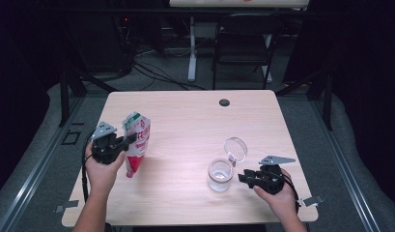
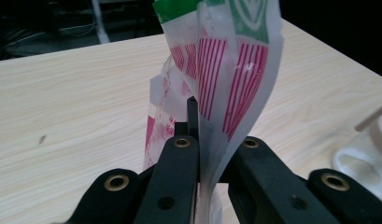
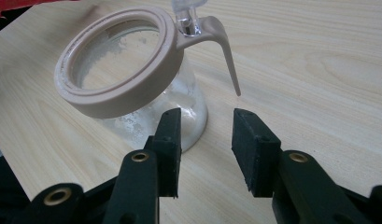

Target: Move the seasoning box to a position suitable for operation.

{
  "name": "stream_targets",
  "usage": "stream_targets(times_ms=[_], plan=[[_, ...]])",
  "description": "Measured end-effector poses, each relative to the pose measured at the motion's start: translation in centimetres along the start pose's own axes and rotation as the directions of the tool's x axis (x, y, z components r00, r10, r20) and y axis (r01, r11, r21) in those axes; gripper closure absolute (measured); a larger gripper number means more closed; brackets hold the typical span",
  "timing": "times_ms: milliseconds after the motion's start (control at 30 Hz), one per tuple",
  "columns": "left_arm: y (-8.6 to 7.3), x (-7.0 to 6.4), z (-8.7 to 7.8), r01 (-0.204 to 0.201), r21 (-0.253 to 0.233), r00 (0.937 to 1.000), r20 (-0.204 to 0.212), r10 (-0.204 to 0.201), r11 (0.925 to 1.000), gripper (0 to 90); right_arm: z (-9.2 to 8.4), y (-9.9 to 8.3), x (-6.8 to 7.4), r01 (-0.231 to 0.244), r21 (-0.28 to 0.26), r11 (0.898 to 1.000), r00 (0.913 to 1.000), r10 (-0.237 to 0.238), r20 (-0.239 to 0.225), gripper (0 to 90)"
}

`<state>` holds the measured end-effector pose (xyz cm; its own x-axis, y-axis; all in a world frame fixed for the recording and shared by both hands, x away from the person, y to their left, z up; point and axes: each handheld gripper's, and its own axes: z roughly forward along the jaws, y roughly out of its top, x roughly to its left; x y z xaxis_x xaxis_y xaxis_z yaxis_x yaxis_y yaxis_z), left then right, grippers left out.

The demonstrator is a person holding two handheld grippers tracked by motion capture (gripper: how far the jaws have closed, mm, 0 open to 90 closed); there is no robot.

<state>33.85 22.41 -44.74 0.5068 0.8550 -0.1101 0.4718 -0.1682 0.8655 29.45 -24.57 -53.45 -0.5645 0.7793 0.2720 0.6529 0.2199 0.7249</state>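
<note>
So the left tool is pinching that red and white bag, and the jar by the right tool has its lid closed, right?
Not quite: the lid is flipped open, standing up behind the glass jar, as the high view shows. The rest holds: the left tool pinches the red and white bag, and the jar sits by the right tool.

The bag's [image 2: 235,70] top runs past the left gripper view's upper edge, its print too small to read. The jar's [image 3: 132,88] open lid is cut off above.

One pouch [image 1: 136,143], one glass jar [image 1: 220,175].
</note>
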Motion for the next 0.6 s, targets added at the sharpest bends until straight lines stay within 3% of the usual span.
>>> stream_targets(times_ms=[100, 200, 400, 533, 600], plan=[[0.2, -1.2, 0.3, -0.027, 0.002, 0.9986, 0.046, 0.027, 0.9996, 90.0, 0.0, 0.0, 0.0, -0.001, 0.001, 1.000, 1.0000, 0.001, 0.001, 62.9], [0.3, -2.6, 0.8, -0.056, 0.007, 0.9930, 0.105, 0.055, 0.9984, 90.0, 0.0, 0.0, 0.0, 0.001, 0.001, 1.000, 1.0000, -0.001, 0.000, 62.9], [0.3, -5.9, 2.1, -0.147, 0.030, 0.9748, 0.174, 0.140, 0.9886, 90.0, 0.1, -0.1, -0.1, 0.003, 0.002, 1.000, 1.0000, -0.003, -0.002, 62.9], [-0.1, -7.5, 3.0, -0.189, 0.044, 0.9597, 0.220, 0.175, 0.9811, 90.0, 0.0, -0.1, -0.1, 0.002, -0.001, 1.000, 1.0000, -0.002, 0.000, 62.8], [-0.3, -8.1, 3.2, -0.191, 0.033, 0.9554, 0.236, 0.178, 0.9811, 90.0, 0.0, -0.1, -0.1, -0.003, -0.006, 1.000, 1.0000, 0.003, -0.002, 62.7]])
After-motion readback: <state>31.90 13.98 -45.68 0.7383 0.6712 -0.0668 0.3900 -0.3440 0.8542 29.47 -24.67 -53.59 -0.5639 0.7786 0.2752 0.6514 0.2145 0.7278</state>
